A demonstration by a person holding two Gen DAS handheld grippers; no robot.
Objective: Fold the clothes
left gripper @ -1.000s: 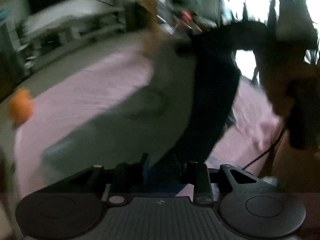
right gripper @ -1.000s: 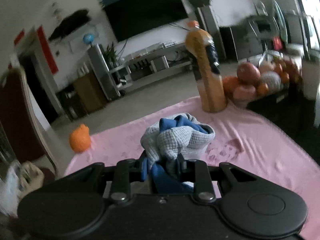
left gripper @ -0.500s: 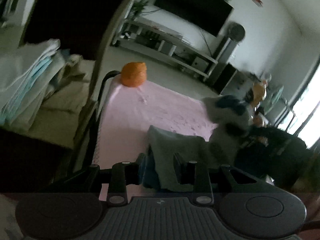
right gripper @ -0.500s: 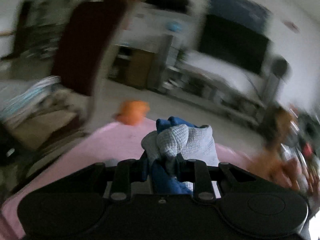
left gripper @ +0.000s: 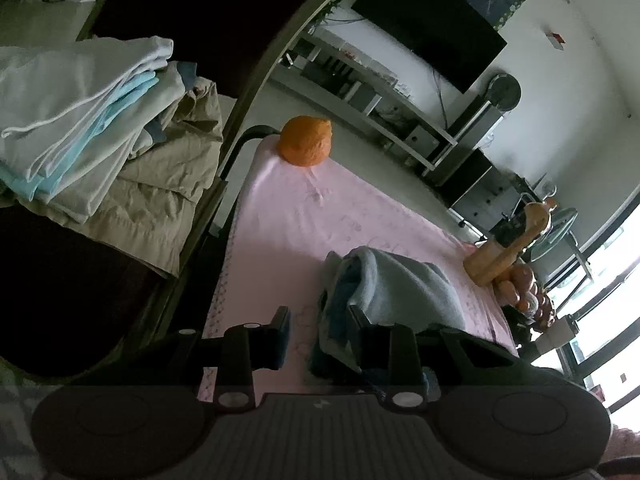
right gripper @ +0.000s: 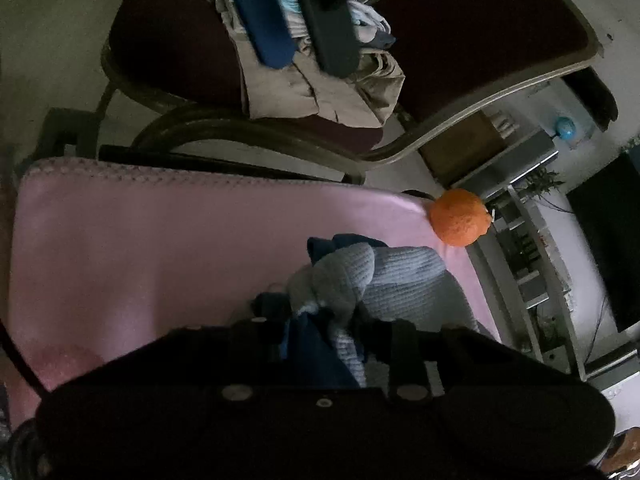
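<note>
L claw (left gripper: 318,314) looks released from my end: its two fingers stand apart w/ bare pink cloth (left gripper: 320,220) showing in the gap. The grey-blue knit garment (left gripper: 400,284) is bunched against the right-hand finger (left gripper: 356,328) only, and the other finger isn't touching it. R claw (right gripper: 320,312) is grasping the same garment (right gripper: 400,280). Fabric is wedged btwn its fingers and humps up just past the tips, grey knit outside w/ a dark blue layer underneath. Those jaws have just been easing wider w/ the fabric between them. It's dark down there, so I can't make out the pads themselves. The garment sits on the pink cloth covering the desk, towards the near edge in the L view, part lying flat, part gathered. An orange round thing (left gripper: 306,140) sits at the desk's far corner, well apart from the garment. A dark red chair (left gripper: 60,280) stands just beside the desk, w/ a pile of clothes (left gripper: 100,140) on its seat, white and pale blue on top, beige under. An orange bottle (left gripper: 508,248) and some fruit (left gripper: 524,288) are at the desk's other end.
</note>
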